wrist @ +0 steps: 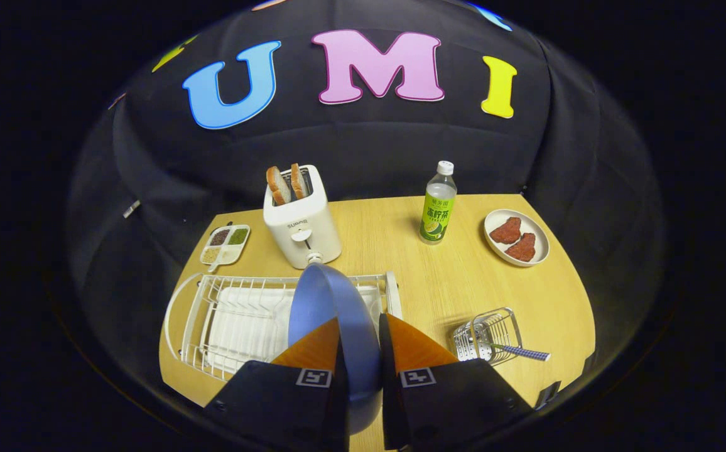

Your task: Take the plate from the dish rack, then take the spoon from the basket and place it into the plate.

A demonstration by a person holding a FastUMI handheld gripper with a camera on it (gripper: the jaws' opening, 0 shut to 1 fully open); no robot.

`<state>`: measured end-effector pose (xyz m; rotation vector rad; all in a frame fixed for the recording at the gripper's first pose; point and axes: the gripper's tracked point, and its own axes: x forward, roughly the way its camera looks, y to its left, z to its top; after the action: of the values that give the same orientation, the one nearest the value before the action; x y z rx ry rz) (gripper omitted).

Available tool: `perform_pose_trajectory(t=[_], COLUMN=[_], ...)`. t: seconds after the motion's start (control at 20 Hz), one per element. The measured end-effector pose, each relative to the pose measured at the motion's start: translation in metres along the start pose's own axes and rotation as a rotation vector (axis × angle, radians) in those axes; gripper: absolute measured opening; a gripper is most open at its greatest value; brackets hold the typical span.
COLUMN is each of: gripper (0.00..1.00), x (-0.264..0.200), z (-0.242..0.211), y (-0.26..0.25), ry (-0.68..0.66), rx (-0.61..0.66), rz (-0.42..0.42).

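Note:
A blue plate [331, 301] stands on edge between the fingers of my gripper [360, 321], which is shut on its rim. The plate rises over the right end of the white wire dish rack [237, 314], lifted above it. To the right of the fingers a small wire basket [485, 336] lies on the wooden table [476, 289], and a spoon with a blue checked handle [523, 352] sticks out of it toward the right.
Beyond the rack stands a white toaster [301, 220] with two bread slices. A sectioned tray of seasonings [225, 243] sits left of it. A green-labelled bottle [438, 204] and a white plate with two pieces of meat [516, 237] are at the back right.

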<state>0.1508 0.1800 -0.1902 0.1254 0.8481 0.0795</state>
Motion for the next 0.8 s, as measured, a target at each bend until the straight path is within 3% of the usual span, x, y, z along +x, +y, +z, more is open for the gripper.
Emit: perform_pose_trajectory(t=[0.35,0.55,0.8], gripper=[0.24,0.24,0.25], x=[-0.075,-0.108,-0.121], z=[-0.024,-0.074,-0.136], y=[-0.051,-0.093,-0.147], ry=[-0.022,0.030,0.109], rx=[0.061,0.089,0.267], rz=[0.152,0.192,0.212])
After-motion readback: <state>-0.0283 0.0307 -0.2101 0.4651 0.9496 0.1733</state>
